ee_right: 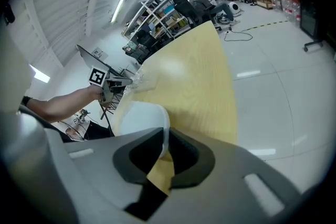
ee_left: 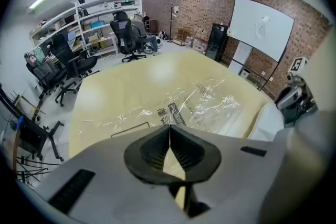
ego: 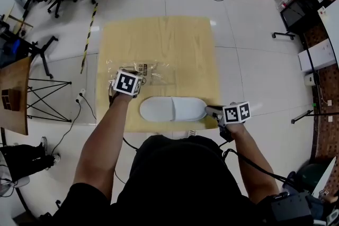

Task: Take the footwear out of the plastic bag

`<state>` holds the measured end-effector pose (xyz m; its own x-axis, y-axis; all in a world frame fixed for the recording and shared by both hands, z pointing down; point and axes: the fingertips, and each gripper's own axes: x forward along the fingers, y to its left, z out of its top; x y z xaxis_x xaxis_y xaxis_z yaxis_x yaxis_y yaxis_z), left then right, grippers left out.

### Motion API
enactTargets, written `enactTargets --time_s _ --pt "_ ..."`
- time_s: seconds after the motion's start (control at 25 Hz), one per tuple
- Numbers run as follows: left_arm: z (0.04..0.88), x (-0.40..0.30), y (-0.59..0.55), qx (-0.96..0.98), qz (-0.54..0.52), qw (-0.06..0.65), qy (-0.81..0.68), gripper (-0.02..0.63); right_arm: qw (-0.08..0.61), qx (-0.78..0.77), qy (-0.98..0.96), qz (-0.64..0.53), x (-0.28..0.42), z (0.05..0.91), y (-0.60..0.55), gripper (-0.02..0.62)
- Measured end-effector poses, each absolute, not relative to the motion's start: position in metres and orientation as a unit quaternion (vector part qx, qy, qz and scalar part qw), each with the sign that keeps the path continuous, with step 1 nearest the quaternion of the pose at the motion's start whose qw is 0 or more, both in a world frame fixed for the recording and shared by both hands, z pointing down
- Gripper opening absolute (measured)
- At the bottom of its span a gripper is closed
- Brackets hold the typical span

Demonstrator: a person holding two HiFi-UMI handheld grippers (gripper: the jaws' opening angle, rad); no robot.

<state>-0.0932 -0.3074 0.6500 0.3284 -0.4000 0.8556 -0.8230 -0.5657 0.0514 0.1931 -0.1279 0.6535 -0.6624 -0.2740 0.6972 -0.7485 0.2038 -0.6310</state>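
From the head view, the white slipper [ego: 172,108] lies clear of the plastic bag [ego: 154,74], on the near edge of the yellow mat [ego: 159,39]. The bag sits flat just beyond it, toward the mat's middle. The right gripper [ee_right: 161,136] is grasping the slipper. Its own view shows the white rim pinched between the jaws at the mat's near right corner, a detail the head view is too small to settle. The left gripper [ee_left: 169,127] is clenched, tips meeting on the bag's near edge. Only its view picks out the dark print on the crinkled film, with a sliver of slipper at the right. The right gripper view alone catches the person's left forearm [ee_right: 58,101] reaching over the mat.
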Motion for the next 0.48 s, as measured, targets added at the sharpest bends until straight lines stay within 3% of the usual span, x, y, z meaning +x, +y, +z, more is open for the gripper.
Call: enactTargets --time_s 0.48 --pt "0.658 -0.011 -0.292 0.8 0.419 0.26 -0.342 0.011 0.245 0.336 -0.752 0.512 0.138 0.66 -0.143 0.038"
